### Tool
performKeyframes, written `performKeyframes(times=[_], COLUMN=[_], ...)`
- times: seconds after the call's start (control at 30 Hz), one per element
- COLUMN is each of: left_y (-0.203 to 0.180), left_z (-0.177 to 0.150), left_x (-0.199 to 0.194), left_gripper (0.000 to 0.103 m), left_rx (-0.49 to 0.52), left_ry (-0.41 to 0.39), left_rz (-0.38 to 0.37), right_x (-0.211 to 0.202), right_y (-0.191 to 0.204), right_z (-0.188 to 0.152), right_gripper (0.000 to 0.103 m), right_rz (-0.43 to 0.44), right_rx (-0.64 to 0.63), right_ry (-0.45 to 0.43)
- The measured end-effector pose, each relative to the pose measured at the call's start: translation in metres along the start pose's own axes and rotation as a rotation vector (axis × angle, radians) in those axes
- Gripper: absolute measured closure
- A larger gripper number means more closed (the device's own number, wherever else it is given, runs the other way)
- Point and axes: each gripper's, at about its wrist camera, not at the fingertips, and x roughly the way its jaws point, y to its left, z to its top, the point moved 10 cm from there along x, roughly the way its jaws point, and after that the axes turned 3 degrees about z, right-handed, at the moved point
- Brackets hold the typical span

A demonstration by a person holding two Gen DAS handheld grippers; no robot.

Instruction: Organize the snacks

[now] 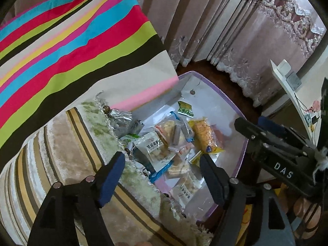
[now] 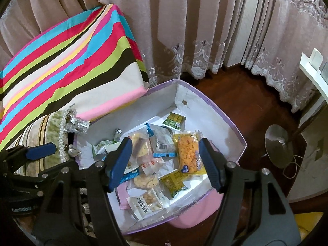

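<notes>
Both tongs hang released, nothing between their fingers: right gripper (image 2: pixel 165 162) over the purple-rimmed box (image 2: pixel 227 110), left gripper (image 1: pixel 162 176) at its left rim beside the striped cushion (image 1: pixel 61 143). Snack packets fill the box floor. The long yellow snack pack (image 2: pixel 187 153) runs near-to-far. Far corner bare; curtains (image 2: pixel 184 30) behind.

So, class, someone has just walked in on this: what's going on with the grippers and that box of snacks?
A person holds two grippers above a white box with a purple rim, which sits beside a striped cushion. Wrapped snacks lie loose inside it, among them a long yellow packet and a small green packet. The left gripper and the right gripper are both open and hold nothing. No snack is being gripped at this moment.
</notes>
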Motion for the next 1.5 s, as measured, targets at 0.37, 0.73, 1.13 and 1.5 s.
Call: performKeyframes(times=[0.37,0.73,1.13,1.5], left_y=[-0.0022,-0.0024,-0.0026,-0.0028], left_z=[-0.0017,-0.0018,-0.0016,-0.0014], left_x=[0.003,0.0039,0.0042,0.0045], left_gripper=[0.023,0.023,0.023,0.023], left_rx=[0.02,0.024,0.024,0.023], left_ry=[0.005,0.005,0.004,0.004], left_rz=[0.015,0.019,0.021,0.022], right_x=[0.0008,0.0037,0.0038,0.0041], right_y=[0.0019,0.0036,0.0035,0.0035], right_z=[-0.0027,-0.0061,-0.0072,-0.0073], right_gripper=[0.033,0.033,0.032,0.032], right_rz=[0.001,0.003,0.004,0.005], right_rx=[-0.006,-0.011,-0.009,-0.009], right_ry=[0.009,0.021,0.023,0.023])
